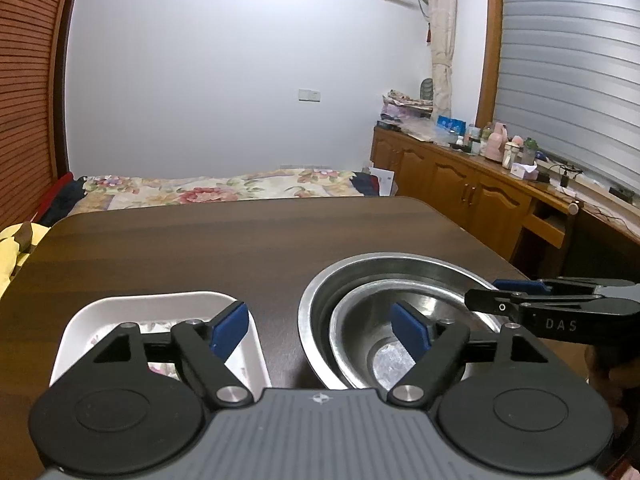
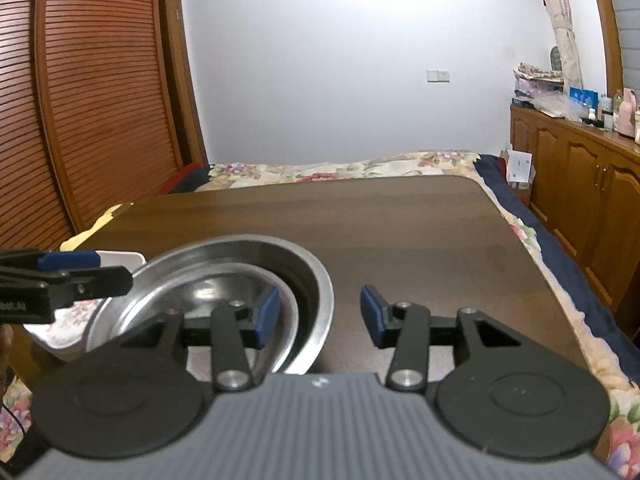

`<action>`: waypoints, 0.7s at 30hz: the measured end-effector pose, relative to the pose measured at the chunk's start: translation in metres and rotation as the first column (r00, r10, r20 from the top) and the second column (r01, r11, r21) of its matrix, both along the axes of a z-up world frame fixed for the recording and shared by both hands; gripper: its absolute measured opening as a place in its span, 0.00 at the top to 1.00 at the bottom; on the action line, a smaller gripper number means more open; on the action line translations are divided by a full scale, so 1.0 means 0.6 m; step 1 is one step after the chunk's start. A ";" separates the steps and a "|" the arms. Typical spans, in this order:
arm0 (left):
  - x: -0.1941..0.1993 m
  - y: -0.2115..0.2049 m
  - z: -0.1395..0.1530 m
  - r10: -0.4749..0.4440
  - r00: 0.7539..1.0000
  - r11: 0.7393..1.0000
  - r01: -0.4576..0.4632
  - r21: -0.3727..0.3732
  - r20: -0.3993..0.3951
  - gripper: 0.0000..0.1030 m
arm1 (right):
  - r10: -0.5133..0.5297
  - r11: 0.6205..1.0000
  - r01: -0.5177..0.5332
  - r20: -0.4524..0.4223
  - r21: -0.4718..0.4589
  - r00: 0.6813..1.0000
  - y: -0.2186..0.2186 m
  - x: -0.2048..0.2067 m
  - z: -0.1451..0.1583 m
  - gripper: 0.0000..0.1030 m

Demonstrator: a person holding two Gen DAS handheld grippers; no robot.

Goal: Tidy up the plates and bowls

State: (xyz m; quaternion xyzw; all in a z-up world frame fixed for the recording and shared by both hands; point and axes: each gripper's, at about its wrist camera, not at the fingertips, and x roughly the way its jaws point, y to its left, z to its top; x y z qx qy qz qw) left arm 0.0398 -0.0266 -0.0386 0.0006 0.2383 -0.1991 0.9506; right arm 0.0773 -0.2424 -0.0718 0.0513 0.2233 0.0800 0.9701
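Two round stainless-steel bowls are sitting nested on the dark brown wooden table [image 1: 240, 240] in the left wrist view: the smaller steel bowl [image 1: 400, 320] is lying inside the larger steel bowl [image 1: 400, 268], shifted toward its near side. Just to their left, apart from them, a white rounded-rectangular dish [image 1: 160, 304] with a floral print inside is resting on the tabletop. The left gripper [image 1: 320, 330] is hovering with its blue-padded jaws spread wide, one pad over the white dish, the other over the smaller bowl, grasping nothing. The right gripper [image 1: 492, 300] is reaching in from the right edge over the bowls' rim.

In the right wrist view, the right gripper [image 2: 318, 314] is holding its jaws parted and released; the near right rims of the larger steel bowl [image 2: 316, 276] and smaller steel bowl [image 2: 224, 292] are lying between the pads, untouched. The left gripper [image 2: 116, 270] is entering from the left, above the white dish [image 2: 120, 258] and the table [image 2: 400, 232]
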 end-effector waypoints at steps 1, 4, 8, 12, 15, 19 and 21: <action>0.001 -0.002 -0.002 0.003 1.000 1.000 -0.003 0.003 -0.003 0.22 | -0.001 1.000 0.001 -0.004 0.004 1.000 -0.001 0.001 -0.003 0.55; 0.002 -0.009 -0.006 0.003 1.000 1.000 -0.003 0.008 -0.012 0.22 | 0.000 1.000 0.000 -0.013 0.019 1.000 -0.001 0.004 -0.010 0.55; 0.007 -0.013 -0.006 0.002 1.000 1.000 -0.002 0.001 -0.023 0.24 | 0.012 1.000 -0.012 -0.012 0.024 1.000 0.004 0.000 -0.013 0.55; 0.007 -0.011 -0.010 -0.004 0.999 1.000 0.004 -0.005 -0.034 0.28 | 0.019 0.999 -0.018 -0.011 0.039 1.000 0.004 -0.002 -0.012 0.55; 0.006 -0.008 -0.014 -0.013 0.999 1.000 0.012 -0.017 -0.045 0.30 | 0.022 0.999 -0.021 -0.013 0.048 1.000 0.007 -0.003 -0.014 0.55; 0.005 -0.008 -0.014 -0.028 0.999 1.000 0.028 -0.012 -0.044 0.37 | 0.028 0.998 -0.027 -0.019 0.055 0.999 0.009 -0.002 -0.017 0.55; 0.005 -0.009 -0.016 -0.036 0.998 0.999 0.035 -0.016 -0.054 0.41 | 0.031 0.998 -0.030 -0.018 0.055 0.999 0.010 -0.001 -0.017 0.55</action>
